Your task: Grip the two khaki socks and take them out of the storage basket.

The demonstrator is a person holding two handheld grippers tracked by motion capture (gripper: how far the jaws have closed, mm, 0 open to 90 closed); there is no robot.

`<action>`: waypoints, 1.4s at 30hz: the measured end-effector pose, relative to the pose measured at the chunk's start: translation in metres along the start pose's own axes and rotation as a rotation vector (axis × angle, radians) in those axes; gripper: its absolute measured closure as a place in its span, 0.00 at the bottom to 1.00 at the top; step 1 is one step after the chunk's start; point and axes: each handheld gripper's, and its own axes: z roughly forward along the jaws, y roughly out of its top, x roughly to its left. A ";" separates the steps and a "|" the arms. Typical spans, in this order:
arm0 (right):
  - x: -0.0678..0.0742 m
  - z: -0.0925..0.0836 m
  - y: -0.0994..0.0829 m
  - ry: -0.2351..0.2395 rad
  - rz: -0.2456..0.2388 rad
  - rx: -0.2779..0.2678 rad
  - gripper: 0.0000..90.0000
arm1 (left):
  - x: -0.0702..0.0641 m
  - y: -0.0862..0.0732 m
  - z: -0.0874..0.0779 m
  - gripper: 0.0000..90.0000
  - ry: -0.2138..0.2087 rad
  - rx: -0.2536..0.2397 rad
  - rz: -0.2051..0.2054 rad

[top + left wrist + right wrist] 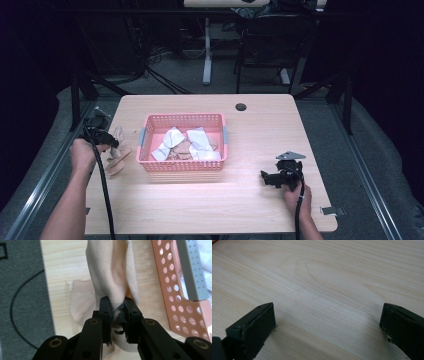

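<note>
My left claw (pixel 117 312) pinches soft beige sock (pixel 112 272), beside pink plastic basket (pixel 150 167). Right claw (pixel 327 322) wide open, empty. White socks (pixel 167 144) left inside.

Wooden table (pixel 260 125); pink basket (pixel 182 165); beige sock (pixel 118 150)

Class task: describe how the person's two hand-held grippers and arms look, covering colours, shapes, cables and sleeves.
Both the left gripper and the right gripper are black with two blocky jaws. Each trails a black cable. The right carries a grey three-cornered plate. Brass-coloured rivets mark the left's linkage. Forearms bare, no sleeves visible.
</note>
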 end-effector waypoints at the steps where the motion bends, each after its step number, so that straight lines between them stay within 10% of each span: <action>1: 0.000 0.000 0.000 0.004 0.000 -0.003 0.00 | 0.000 -0.001 0.004 0.88 0.001 0.002 -0.003; 8: 0.000 0.000 0.000 0.001 -0.001 -0.001 0.00 | 0.004 -0.004 0.015 0.79 -0.026 -0.013 -0.049; 19: 0.000 0.000 0.000 0.001 -0.001 -0.001 0.00 | 0.003 -0.019 -0.013 0.24 -0.008 -0.095 -0.032; 28: 0.000 0.000 0.000 0.000 0.001 -0.002 0.00 | 0.002 -0.052 -0.026 0.14 0.033 -0.108 -0.019; 42: 0.000 0.000 0.000 0.005 0.004 -0.004 0.00 | -0.009 -0.111 0.007 0.05 -0.002 -0.091 -0.055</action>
